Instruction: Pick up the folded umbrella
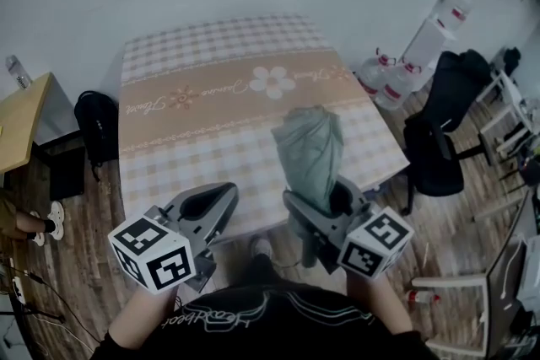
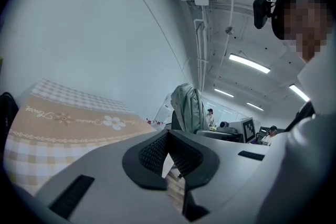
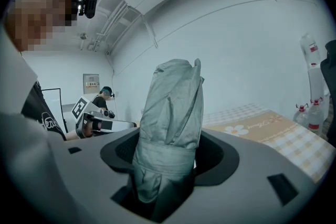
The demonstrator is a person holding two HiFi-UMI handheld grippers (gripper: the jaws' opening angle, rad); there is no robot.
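1. right gripper (image 3: 168,165): jaws wide apart but clamped on the folded umbrella (image 3: 170,107). Pads press both sides of its lower end, where the fabric bunches at a band.
2. The umbrella is a grey-green, thick bundle, which is why the jaws stand so far apart on a firm grip.
3. Position: it sticks out forward from the right gripper, past the jaw tips. In the head view it sits over the near right part of the table (image 1: 211,97).
4. In the right gripper view the checked cloth lies behind and below the umbrella. My read is that it's clear of the tabletop and carried by the gripper alone.
5. The grip is at one end, so most of the length hangs unsupported. The fabric is soft, so expect some sag or slip if the wrist rolls.
6. left gripper (image 2: 170,162): jaws nearly together with only a slit between the pads and nothing in it. It sits just beside the right one, at the table's near edge.
7. The left one looks like a spare. One clamp is enough for a load this light.
8. Surroundings: black chair (image 1: 443,131) and water bottles (image 1: 388,80) are right of the table, well apart from both grippers.
9. Task status, as a judgement: pickup is essentially done.
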